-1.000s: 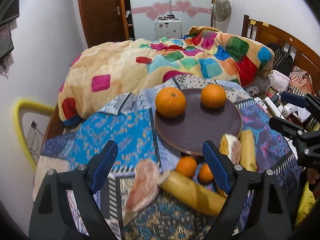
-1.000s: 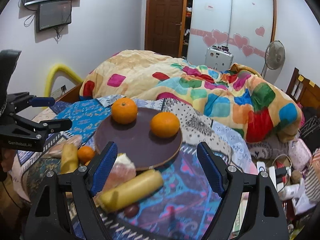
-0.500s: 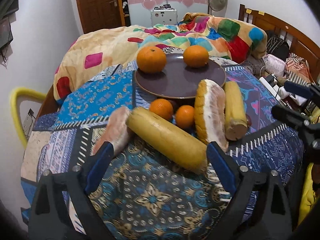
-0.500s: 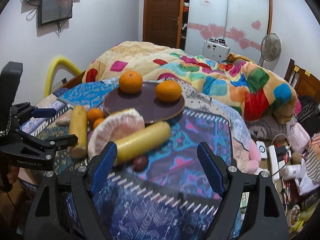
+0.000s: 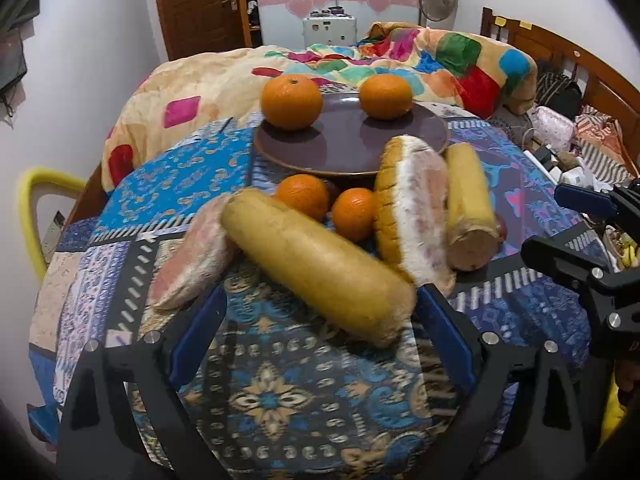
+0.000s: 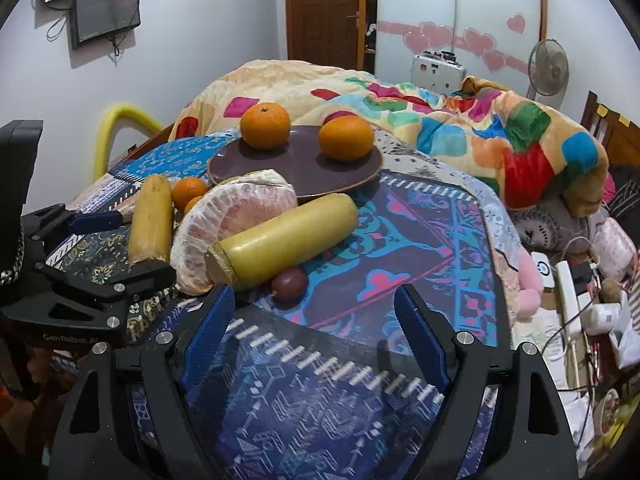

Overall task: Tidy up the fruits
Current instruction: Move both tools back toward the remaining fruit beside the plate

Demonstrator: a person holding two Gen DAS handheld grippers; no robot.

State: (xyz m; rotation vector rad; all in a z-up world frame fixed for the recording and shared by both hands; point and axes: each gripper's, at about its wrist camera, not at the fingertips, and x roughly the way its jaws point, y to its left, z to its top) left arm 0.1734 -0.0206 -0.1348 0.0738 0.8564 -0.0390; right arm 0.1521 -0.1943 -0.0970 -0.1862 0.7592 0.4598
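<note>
A brown plate (image 5: 352,148) holds two large oranges (image 5: 291,102) (image 5: 385,96). In front of it on the patterned cloth lie two small oranges (image 5: 303,196) (image 5: 353,213), two yellow sugarcane pieces (image 5: 316,262) (image 5: 470,210) and two peeled pomelo wedges (image 5: 416,212) (image 5: 196,252). My left gripper (image 5: 320,328) is open, just short of the near sugarcane piece. My right gripper (image 6: 316,320) is open, just short of the other sugarcane piece (image 6: 286,238), a pomelo wedge (image 6: 236,216) and a dark passion fruit (image 6: 289,283). The plate (image 6: 296,164) also shows there.
A colourful quilt (image 5: 360,64) is heaped behind the plate. A wooden headboard (image 5: 568,60) and clutter of bags and cables (image 6: 576,280) lie to the right. A yellow chair frame (image 5: 36,208) stands at the left edge.
Both grippers have pulled back and lowered toward the near edge of the cloth. The fruit in front of the plate now fills more of both views. Nothing was picked up.
</note>
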